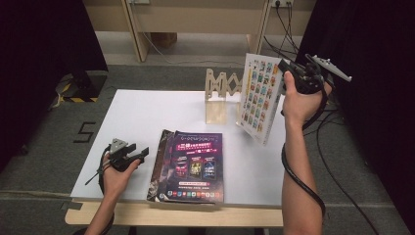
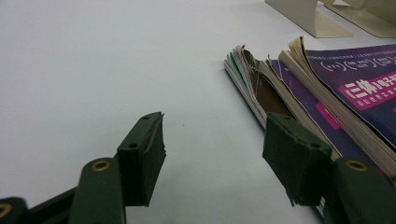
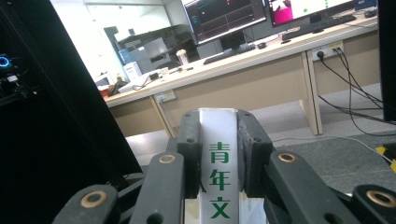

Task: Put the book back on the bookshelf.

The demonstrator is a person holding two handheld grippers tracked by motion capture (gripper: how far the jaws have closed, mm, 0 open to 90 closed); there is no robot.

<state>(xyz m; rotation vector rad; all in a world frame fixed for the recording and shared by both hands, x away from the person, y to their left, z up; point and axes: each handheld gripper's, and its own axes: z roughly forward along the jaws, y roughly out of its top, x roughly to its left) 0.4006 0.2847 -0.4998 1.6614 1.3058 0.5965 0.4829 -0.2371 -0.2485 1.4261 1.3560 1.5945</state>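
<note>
My right gripper [image 1: 288,72] is raised above the table's right side, shut on the spine of a white magazine [image 1: 259,98] whose cover of small coloured pictures faces the camera. In the right gripper view the pads [image 3: 191,144] press both sides of the white spine [image 3: 218,154] with green characters. My left gripper [image 1: 139,154] rests low on the white table [image 1: 142,112] at the left, open with nothing between its fingers [image 2: 142,154]. Just to its right lies a stack of purple-covered magazines [image 1: 193,164], with fanned page edges [image 2: 247,79] in the left gripper view.
A wooden folding book rack [image 1: 222,93] stands at the table's back centre, left of the raised magazine. Cables [image 1: 342,191] trail on the floor at the right. Black curtains flank both sides. A wooden desk frame [image 1: 195,24] stands beyond the table.
</note>
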